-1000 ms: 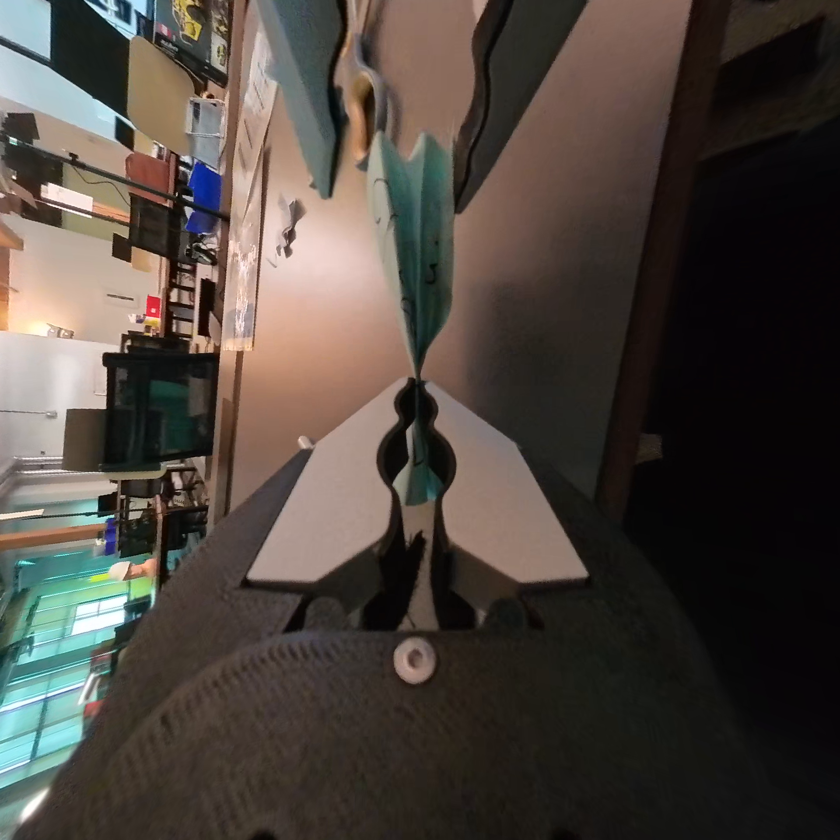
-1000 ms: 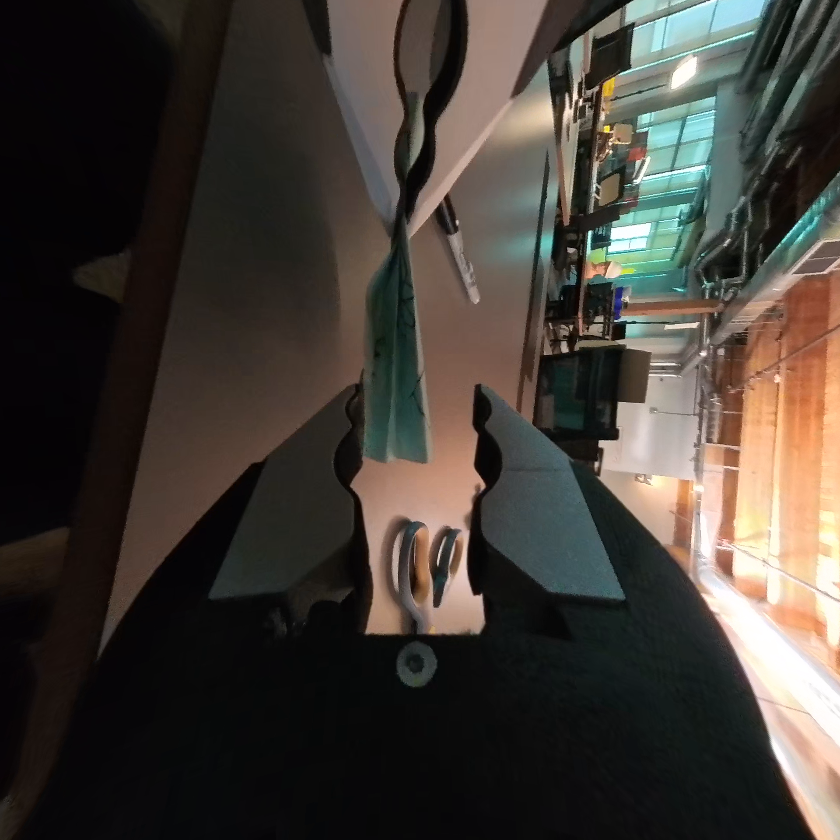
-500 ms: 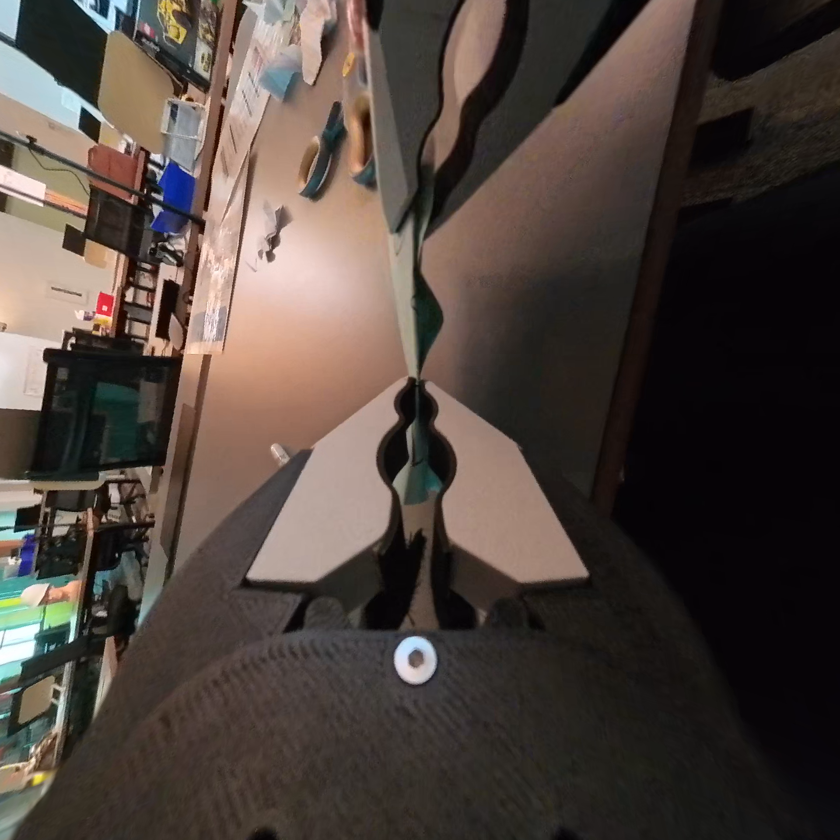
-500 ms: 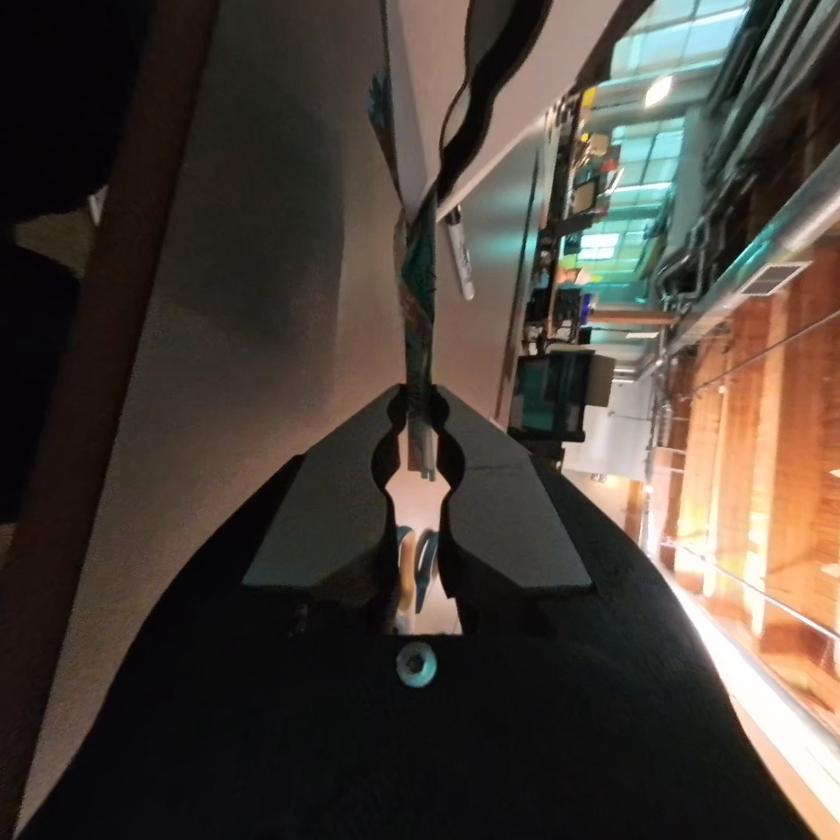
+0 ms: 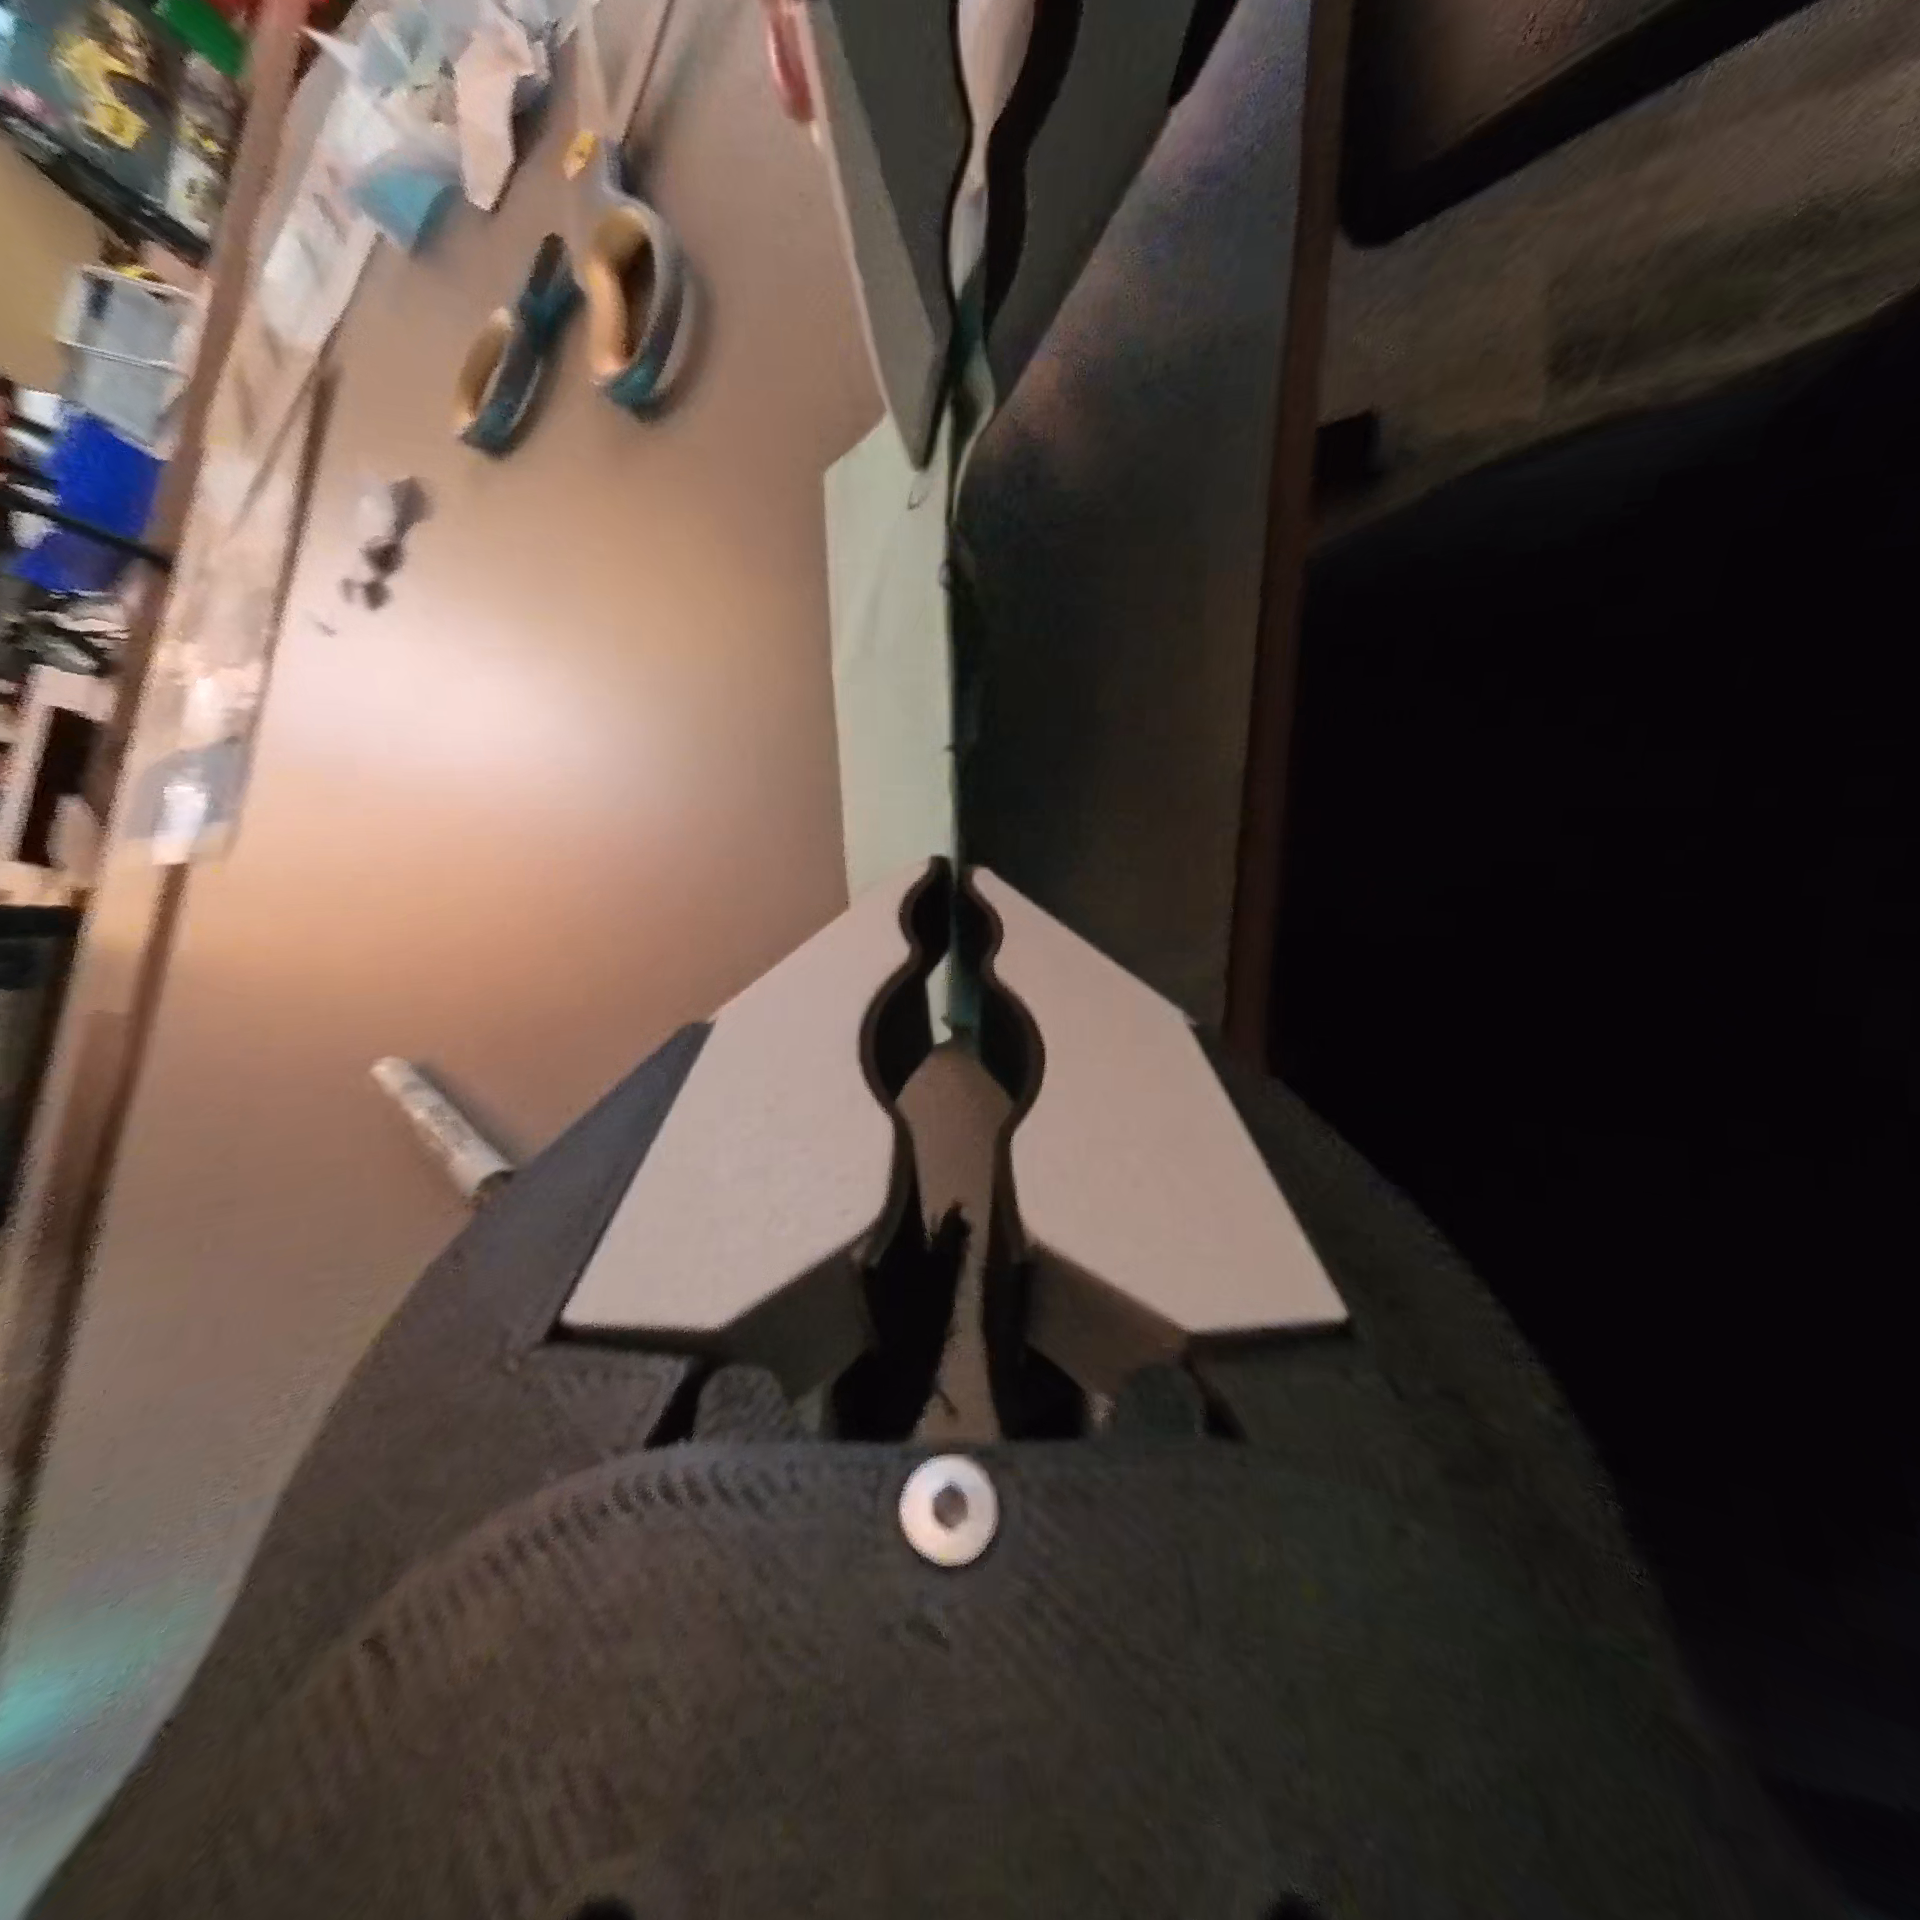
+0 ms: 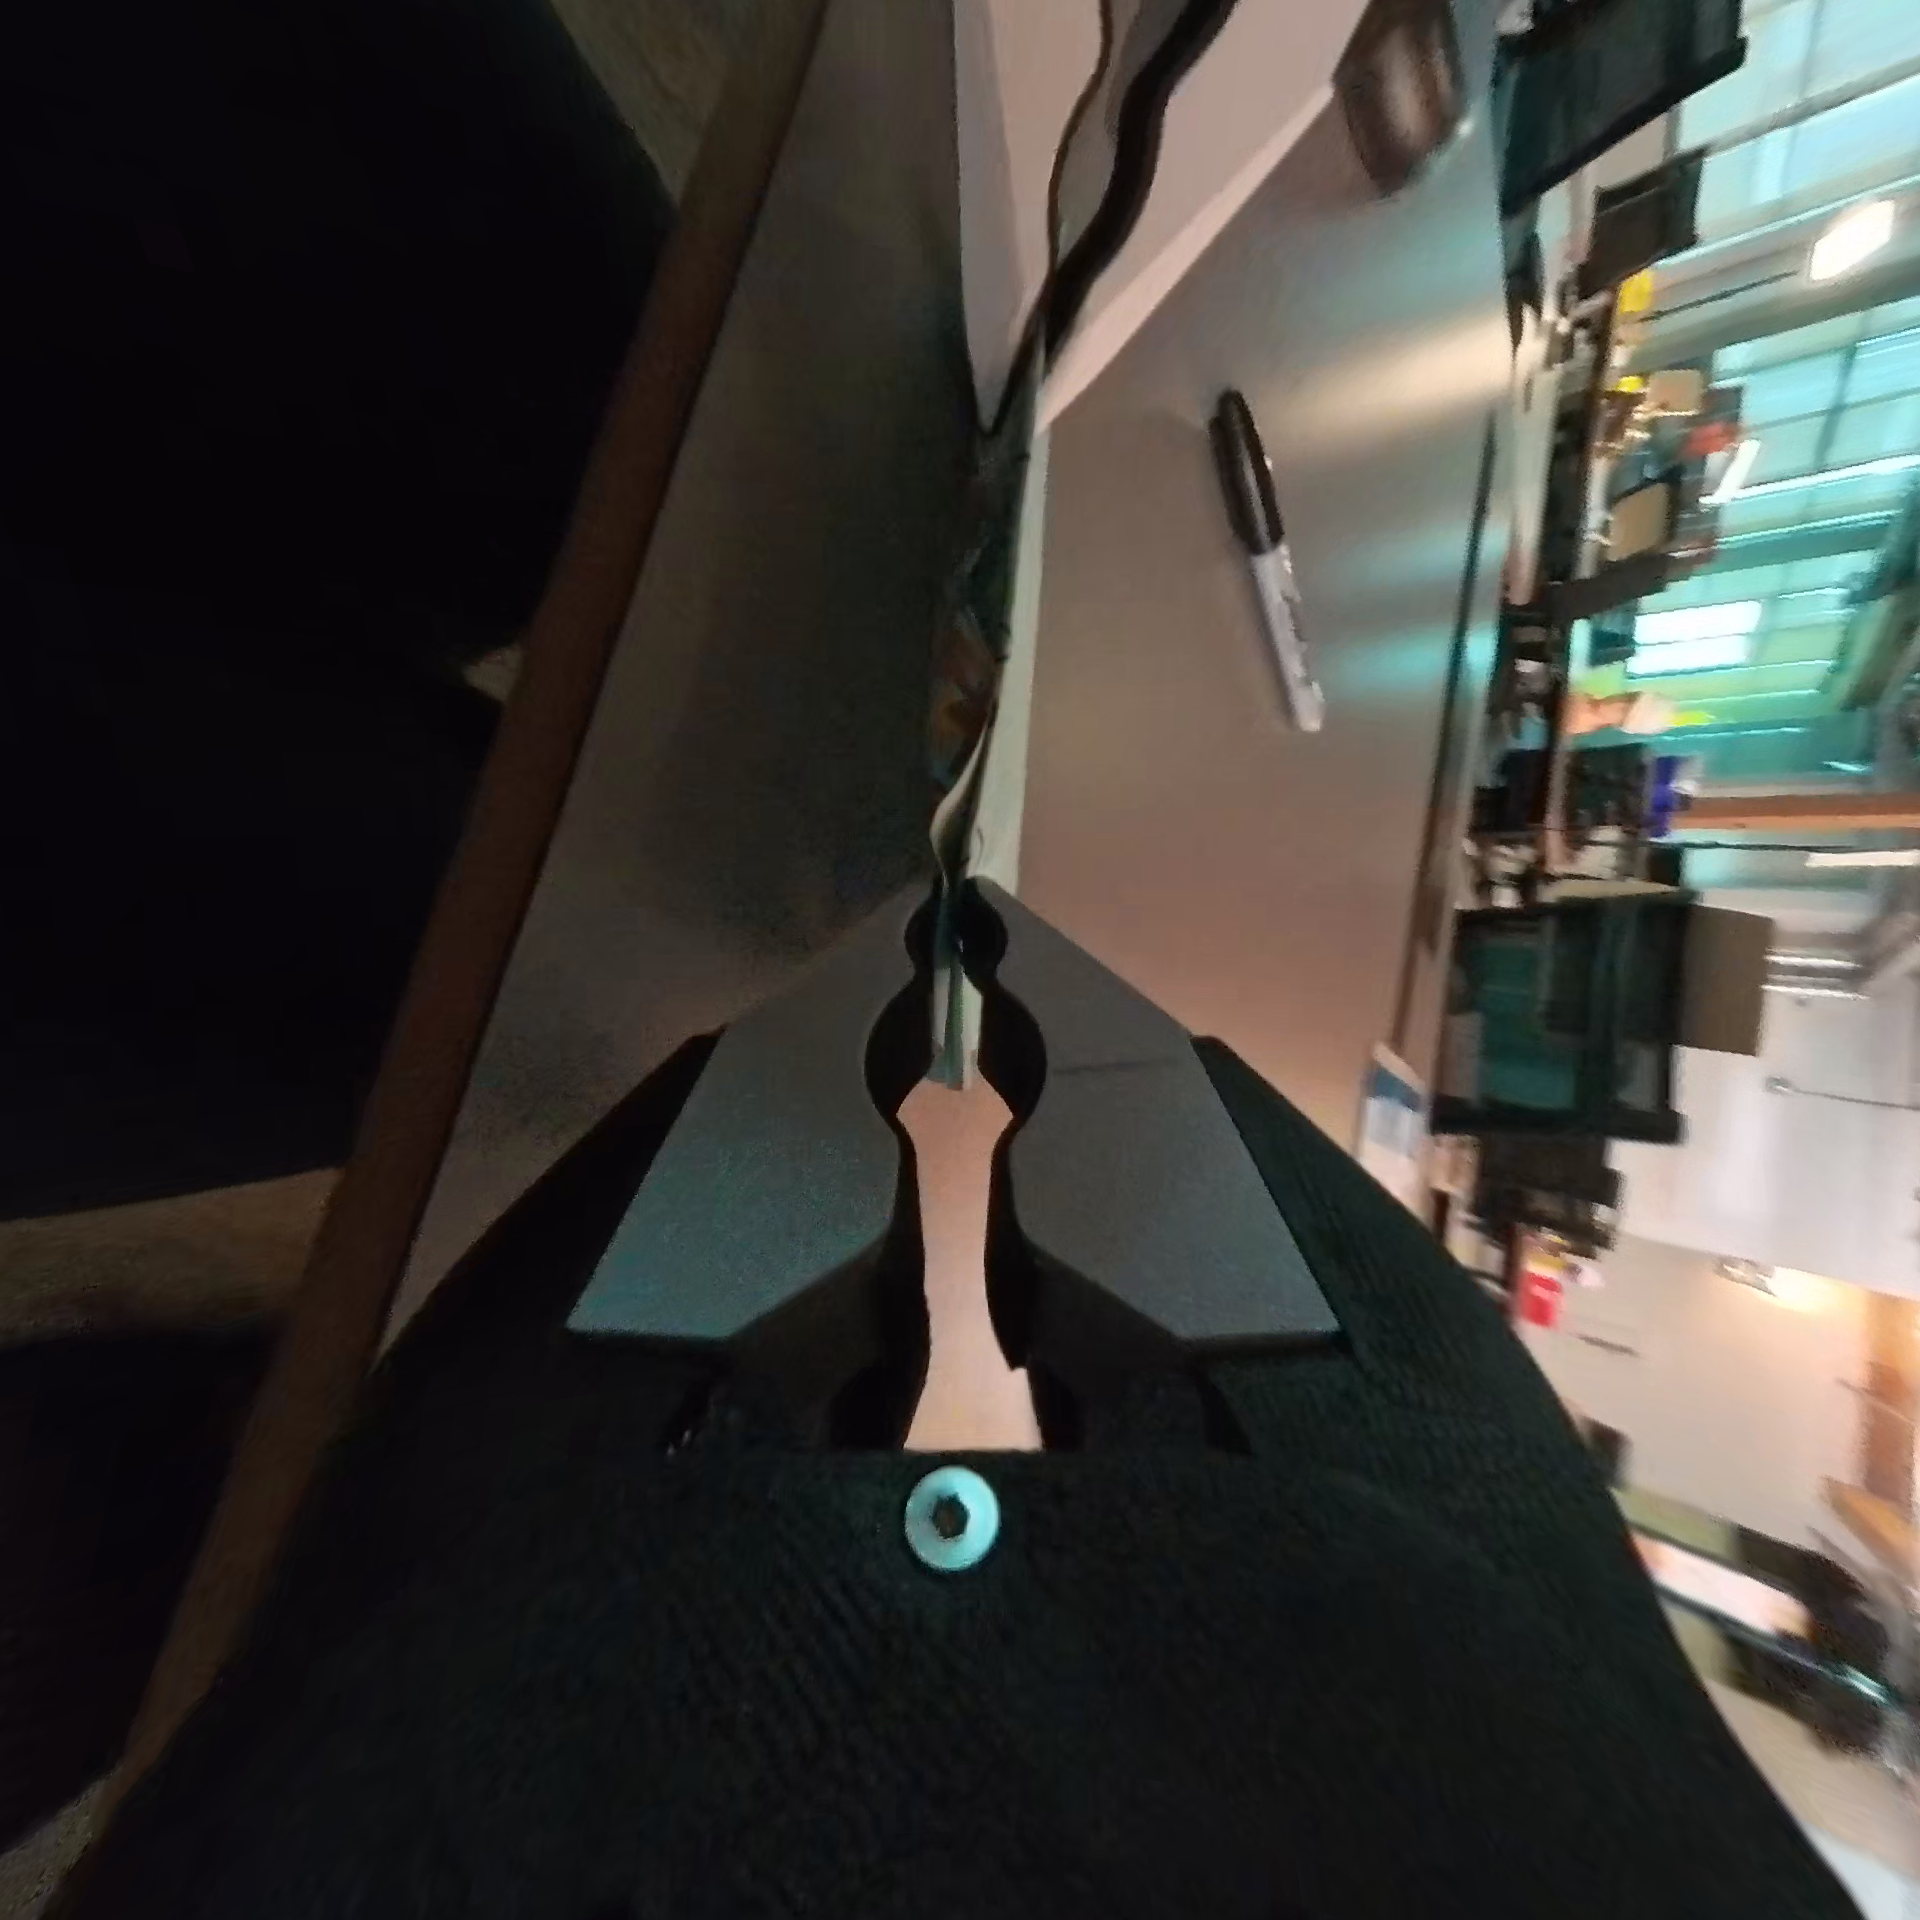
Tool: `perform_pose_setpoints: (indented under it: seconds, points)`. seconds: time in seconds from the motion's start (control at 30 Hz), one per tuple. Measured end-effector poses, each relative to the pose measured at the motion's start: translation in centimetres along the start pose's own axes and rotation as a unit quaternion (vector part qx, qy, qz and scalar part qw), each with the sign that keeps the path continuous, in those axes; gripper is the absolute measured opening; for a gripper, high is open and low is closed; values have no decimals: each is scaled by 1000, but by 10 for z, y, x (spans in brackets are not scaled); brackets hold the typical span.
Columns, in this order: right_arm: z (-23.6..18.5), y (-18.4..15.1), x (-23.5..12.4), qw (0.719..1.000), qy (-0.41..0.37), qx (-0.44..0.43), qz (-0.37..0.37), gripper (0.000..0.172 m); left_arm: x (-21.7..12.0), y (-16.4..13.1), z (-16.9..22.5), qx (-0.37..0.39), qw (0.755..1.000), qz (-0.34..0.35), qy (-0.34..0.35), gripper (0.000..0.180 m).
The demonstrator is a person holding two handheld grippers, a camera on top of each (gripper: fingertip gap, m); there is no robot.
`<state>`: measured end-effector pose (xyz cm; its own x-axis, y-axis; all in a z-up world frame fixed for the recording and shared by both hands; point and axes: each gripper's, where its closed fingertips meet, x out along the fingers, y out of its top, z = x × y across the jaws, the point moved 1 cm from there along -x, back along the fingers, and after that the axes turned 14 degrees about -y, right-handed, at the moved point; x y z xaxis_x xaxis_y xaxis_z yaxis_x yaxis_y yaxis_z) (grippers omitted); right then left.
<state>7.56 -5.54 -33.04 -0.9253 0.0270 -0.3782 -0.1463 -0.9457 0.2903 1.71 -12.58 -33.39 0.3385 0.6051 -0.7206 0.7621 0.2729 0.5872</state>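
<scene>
A folded teal paper sheet (image 5: pixel 894 665) with black drawn lines is stretched edge-on between my two grippers above the brown table (image 5: pixel 499 727). My left gripper (image 5: pixel 954 883) is shut on one end of it. My right gripper (image 6: pixel 961 894) is shut on the other end, and the paper (image 6: pixel 1003 665) runs straight away from its tips. Each view shows the other gripper at the top, the right gripper (image 5: pixel 951 343) in the left wrist view and the left gripper (image 6: pixel 1023 395) in the right wrist view, each pinching the far end.
Scissors (image 5: pixel 582 322) with teal and tan handles lie on the table. A black and grey marker (image 6: pixel 1268 561) lies near the left gripper. Paper scraps (image 5: pixel 379 540) and clutter sit at the table's far end. The table's wooden edge (image 5: pixel 1278 623) borders a dark drop.
My right gripper was open around the paper's free end, then shut on it. The grippers then moved apart, and the paper went from loosely fanned to stretched flat between them.
</scene>
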Motion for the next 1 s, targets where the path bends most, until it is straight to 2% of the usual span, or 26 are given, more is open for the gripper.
perform_pose_setpoints:
  seconds: [0.07,0.13,0.2,0.23,0.3,0.37,0.4,0.47,0.57,0.6,0.63,0.73,0.8,0.87,0.9,1.0]
  points:
    - [-3,1,0,999,29,37,10,0,0,-1,1,-27,999,16,-28,0]
    - [-9,1,-1,989,89,115,10,0,0,-1,3,-72,994,31,-73,0]
    - [-9,2,-1,958,166,234,13,0,-1,-1,3,-153,977,53,-136,0]
    - [-8,3,-2,930,214,299,12,0,-2,-1,3,-199,962,64,-174,0]
    - [-6,3,-2,853,314,417,-7,0,-2,-1,1,-268,932,75,-232,0]
    - [-3,-2,4,786,373,493,-31,0,-2,-2,-2,-321,902,79,-278,0]
    - [-3,-5,7,760,394,515,-44,0,-3,-3,-4,-348,885,81,-298,0]
    - [-3,-8,10,728,422,536,-67,0,-2,-8,-14,-391,863,84,-309,0]
    - [-3,-8,11,696,452,552,-88,0,-3,-22,-23,-396,871,65,-285,17]
    - [-3,-8,11,684,459,559,-96,0,-6,-24,-27,-391,878,66,-267,32]
    - [-3,-8,11,670,466,568,-103,0,-10,-27,-34,-384,890,65,-236,44]
    - [-3,-9,12,630,488,594,-116,0,-26,-18,-66,-336,933,92,-89,54]
    - [-3,-9,12,617,493,601,-124,0,-39,6,-79,-280,953,116,11,41]
    - [-3,-9,12,614,491,604,-133,0,-45,33,-79,-238,958,136,81,14]
    - [-3,-9,12,614,489,605,-135,0,-38,45,-69,-217,963,136,78,3]
    - [-3,-9,12,612,484,611,-135,0,3,52,-30,-206,977,62,-10,0]
